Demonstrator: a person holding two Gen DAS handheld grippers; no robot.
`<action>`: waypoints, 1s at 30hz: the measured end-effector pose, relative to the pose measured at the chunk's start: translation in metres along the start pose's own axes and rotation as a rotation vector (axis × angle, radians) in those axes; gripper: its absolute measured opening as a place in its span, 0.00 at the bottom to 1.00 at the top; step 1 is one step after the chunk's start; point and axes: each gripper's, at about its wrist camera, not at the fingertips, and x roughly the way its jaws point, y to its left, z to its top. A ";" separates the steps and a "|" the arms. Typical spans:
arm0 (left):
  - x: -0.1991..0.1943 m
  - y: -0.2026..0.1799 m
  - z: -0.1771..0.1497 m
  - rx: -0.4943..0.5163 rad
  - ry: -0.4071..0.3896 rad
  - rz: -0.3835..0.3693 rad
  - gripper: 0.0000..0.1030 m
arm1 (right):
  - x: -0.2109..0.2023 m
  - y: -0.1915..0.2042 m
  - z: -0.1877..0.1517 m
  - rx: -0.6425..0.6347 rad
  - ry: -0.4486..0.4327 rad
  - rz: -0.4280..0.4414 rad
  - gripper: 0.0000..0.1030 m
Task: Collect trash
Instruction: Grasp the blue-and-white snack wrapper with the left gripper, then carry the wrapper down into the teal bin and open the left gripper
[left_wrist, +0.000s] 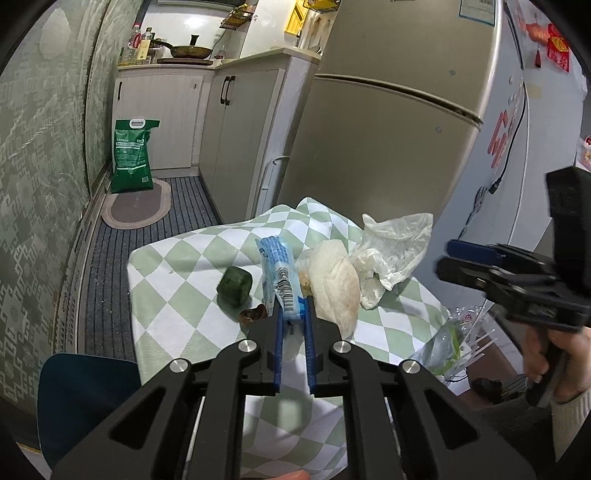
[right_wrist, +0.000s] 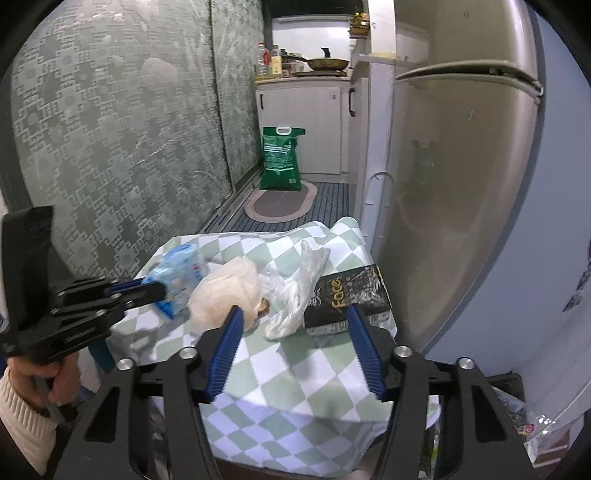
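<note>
Narrow kitchen, green patterned wall (right_wrist: 110, 129), striped floor mat (left_wrist: 184, 206), white cabinets (left_wrist: 159, 118), steel fridge (left_wrist: 388, 122), checkered tablecloth (right_wrist: 314, 376)

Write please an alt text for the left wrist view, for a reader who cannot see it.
The left gripper is shut on a blue and white wrapper above a table with a green checked cloth. Near it lie a green lump, a pale bun-like bag and crumpled clear plastic; the right gripper is at the right edge.

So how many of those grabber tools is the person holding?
2. The left gripper pinches a blue wrapper; the right gripper hovers open above the table.
</note>
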 end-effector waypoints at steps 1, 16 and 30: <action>-0.002 0.001 0.000 -0.004 -0.002 -0.007 0.11 | 0.006 -0.001 0.002 0.009 0.006 -0.001 0.48; -0.055 0.023 0.008 -0.034 -0.122 -0.006 0.11 | 0.039 0.003 0.014 0.035 0.047 -0.067 0.06; -0.101 0.088 0.002 -0.158 -0.169 0.144 0.11 | 0.028 0.024 0.037 -0.001 -0.021 -0.103 0.00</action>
